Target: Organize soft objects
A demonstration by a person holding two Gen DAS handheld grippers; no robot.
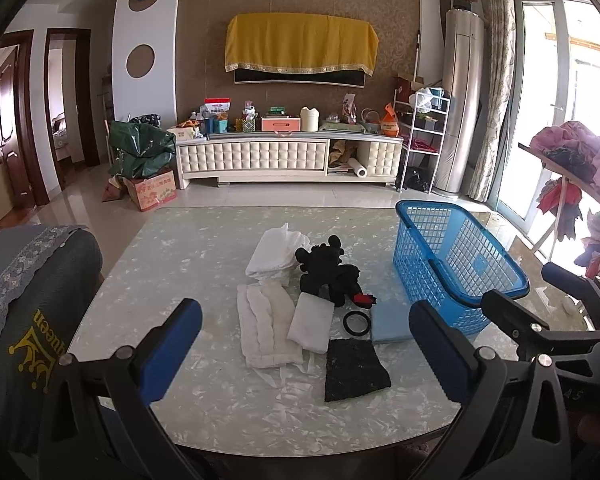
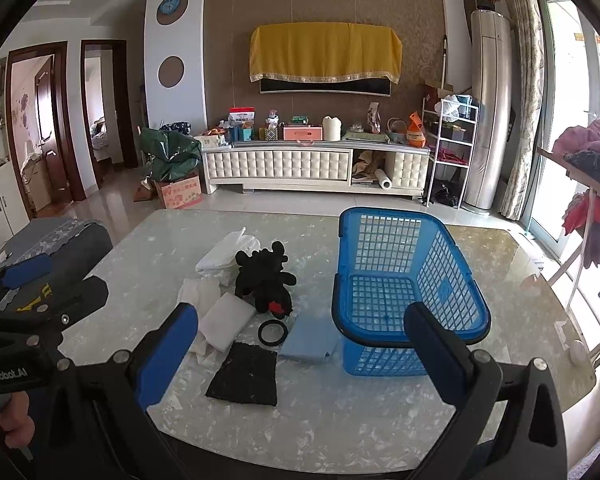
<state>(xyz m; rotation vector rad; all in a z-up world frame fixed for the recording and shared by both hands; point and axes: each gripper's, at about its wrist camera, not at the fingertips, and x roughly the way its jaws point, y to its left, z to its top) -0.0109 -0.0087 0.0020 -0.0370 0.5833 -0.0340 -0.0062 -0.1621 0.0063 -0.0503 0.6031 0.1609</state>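
Soft things lie in a cluster on the marble table (image 1: 172, 272): a black plush toy (image 1: 327, 274), folded white cloths (image 1: 274, 254), a white padded cloth (image 1: 266, 330), a white sponge (image 1: 310, 328), a black scouring pad (image 1: 355, 369), a light blue cloth (image 1: 390, 324) and a black ring (image 1: 356, 323). An empty blue plastic basket (image 1: 456, 256) stands to their right. My left gripper (image 1: 306, 348) is open and empty above the near table edge. My right gripper (image 2: 300, 356) is open and empty, in front of the black pad (image 2: 246, 374) and the basket (image 2: 404, 280).
A grey cushioned chair back (image 1: 24, 300) stands at the table's left. A drying rack with clothes (image 1: 580, 176) is at the right by the window. A TV cabinet (image 1: 288, 156) lines the far wall across the floor.
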